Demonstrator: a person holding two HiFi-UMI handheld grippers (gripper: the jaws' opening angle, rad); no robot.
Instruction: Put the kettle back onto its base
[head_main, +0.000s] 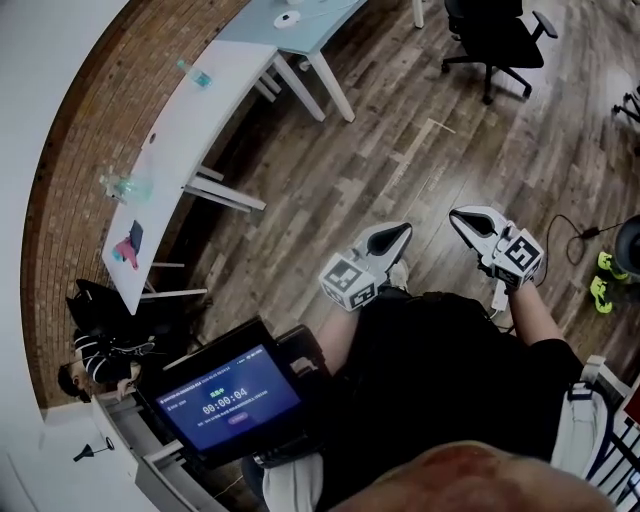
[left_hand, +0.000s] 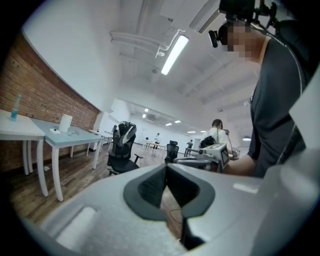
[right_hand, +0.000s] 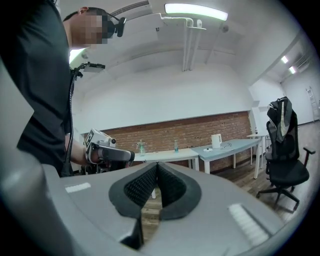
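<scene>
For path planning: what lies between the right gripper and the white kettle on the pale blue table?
Right gripper view: only bare wooden floor between the right gripper and the pale blue table holding the white kettle.

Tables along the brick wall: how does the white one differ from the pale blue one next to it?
Colour: the white table has a white top, the pale blue table a bluish one. Load: the white table carries two bottles, the pale blue table the white kettle. Both have white legs and stand end to end against the brick wall.
</scene>
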